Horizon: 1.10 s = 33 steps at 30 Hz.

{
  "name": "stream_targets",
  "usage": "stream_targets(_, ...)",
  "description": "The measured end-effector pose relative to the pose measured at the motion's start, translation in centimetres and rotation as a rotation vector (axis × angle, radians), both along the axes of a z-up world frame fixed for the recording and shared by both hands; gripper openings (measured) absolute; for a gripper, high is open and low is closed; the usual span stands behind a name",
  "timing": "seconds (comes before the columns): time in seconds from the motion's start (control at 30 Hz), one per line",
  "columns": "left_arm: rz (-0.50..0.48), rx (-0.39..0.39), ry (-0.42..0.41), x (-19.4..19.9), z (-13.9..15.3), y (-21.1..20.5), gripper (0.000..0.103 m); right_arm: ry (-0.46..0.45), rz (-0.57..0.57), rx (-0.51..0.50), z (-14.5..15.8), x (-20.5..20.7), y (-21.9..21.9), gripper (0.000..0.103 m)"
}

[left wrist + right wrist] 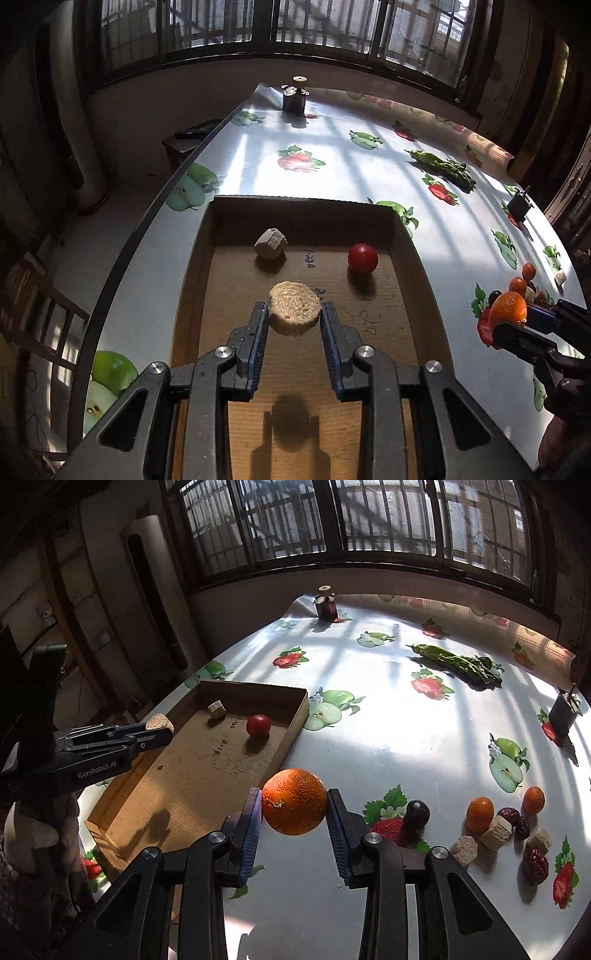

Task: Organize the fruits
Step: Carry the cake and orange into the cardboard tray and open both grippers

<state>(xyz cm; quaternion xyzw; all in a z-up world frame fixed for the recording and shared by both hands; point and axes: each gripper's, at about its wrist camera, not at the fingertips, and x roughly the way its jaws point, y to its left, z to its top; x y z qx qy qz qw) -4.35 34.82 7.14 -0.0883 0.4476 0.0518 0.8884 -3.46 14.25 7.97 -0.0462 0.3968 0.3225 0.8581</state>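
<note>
My left gripper (294,314) is shut on a round beige chunk (294,308) and hangs above the floor of a shallow cardboard tray (207,254). Inside the tray lie a smaller beige chunk (270,244) and a red tomato (362,258). My right gripper (294,805) is shut on an orange (294,801), held above the table just right of the tray (295,716). In the right wrist view the left gripper (159,726) shows side-on with its chunk (159,722) over the tray's left part. The right gripper with the orange (510,308) appears at the right edge of the left wrist view.
A cluster of small oranges (479,814), dark fruits (417,812), red dates (535,864) and beige chunks (496,834) lies at the table's right. Leafy greens (458,664), a dark jar (327,607) and a small black pot (563,710) stand farther back. The table edge (147,221) drops off at the left.
</note>
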Motion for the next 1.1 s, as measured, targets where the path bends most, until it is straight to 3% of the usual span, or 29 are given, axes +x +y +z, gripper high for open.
stream_targets(0.2,0.062,-0.083,0.094,2.9,-2.9,2.7,0.028,0.055,0.086,-0.086,-3.2,2.4,8.4,0.038)
stream_targets(0.4,0.088,-0.148,0.104,3.6,-4.3,3.9,0.03,0.101,0.062,-0.136,-5.4,5.2,10.3,0.038)
stream_targets(0.53,0.094,-0.155,0.076,3.3,-4.3,4.1,0.045,0.078,0.037,-0.139,-5.3,5.6,10.3,0.039)
stream_targets(0.83,0.115,-0.177,0.025,1.5,-3.8,3.9,0.058,0.04,-0.008,-0.071,-2.9,4.9,7.5,0.045)
stream_targets(0.9,0.109,-0.15,0.046,1.3,-4.1,3.2,0.062,0.029,-0.023,-0.061,-2.3,4.4,5.9,0.047)
stream_targets(1.1,0.035,-0.063,0.071,0.2,-4.3,1.1,0.062,0.009,-0.102,-0.04,-1.1,2.5,-1.0,0.047)
